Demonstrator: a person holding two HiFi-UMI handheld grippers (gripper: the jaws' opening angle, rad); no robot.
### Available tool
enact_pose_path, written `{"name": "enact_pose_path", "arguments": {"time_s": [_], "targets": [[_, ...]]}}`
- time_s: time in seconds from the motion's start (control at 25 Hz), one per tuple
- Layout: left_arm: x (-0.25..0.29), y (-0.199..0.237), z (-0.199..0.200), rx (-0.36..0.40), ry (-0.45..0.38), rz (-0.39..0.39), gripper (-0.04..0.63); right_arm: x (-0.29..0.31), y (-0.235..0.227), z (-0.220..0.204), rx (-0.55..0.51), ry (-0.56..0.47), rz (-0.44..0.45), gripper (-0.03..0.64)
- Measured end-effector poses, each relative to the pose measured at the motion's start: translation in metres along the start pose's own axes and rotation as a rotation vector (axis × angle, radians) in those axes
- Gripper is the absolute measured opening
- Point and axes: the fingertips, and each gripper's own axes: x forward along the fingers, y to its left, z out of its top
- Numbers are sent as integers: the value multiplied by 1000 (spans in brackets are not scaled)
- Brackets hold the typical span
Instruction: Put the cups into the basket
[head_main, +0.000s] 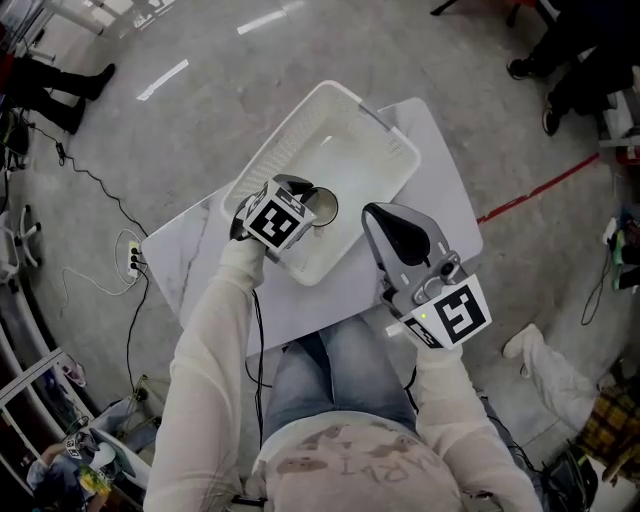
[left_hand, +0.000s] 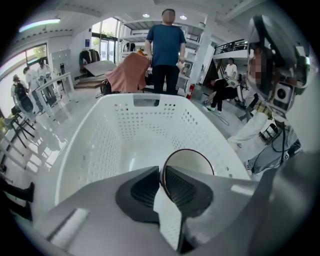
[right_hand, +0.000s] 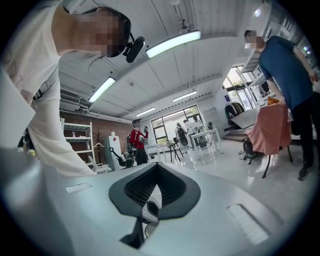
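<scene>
A white perforated basket (head_main: 290, 140) stands on the white table (head_main: 440, 190). My left gripper (head_main: 303, 206) hangs over the basket's near end, shut on the rim of a pale cup (head_main: 324, 208) with a dark lip. In the left gripper view the cup (left_hand: 195, 161) tilts with its mouth towards the camera, its rim pinched between the jaws of the left gripper (left_hand: 162, 181), and the basket's floor (left_hand: 135, 145) lies beneath. My right gripper (head_main: 375, 214) is raised beside the basket's right side. Its jaws are shut with nothing in them, and in its own view the right gripper (right_hand: 157, 186) points out into the room.
The basket (left_hand: 75, 150) takes up most of the table's far half. A person in a blue shirt (left_hand: 167, 45) stands beyond the basket's far end. Cables and a socket strip (head_main: 133, 262) lie on the floor at the left. The wearer's knees (head_main: 340, 370) sit against the table's near edge.
</scene>
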Motion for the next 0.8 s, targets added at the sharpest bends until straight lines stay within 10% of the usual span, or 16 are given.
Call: {"name": "enact_pose_path", "arguments": {"time_s": [0.8], "targets": [[99,11,-42,-3,187,-9,39,-22,-18,-41,6,68,-21,26]]}}
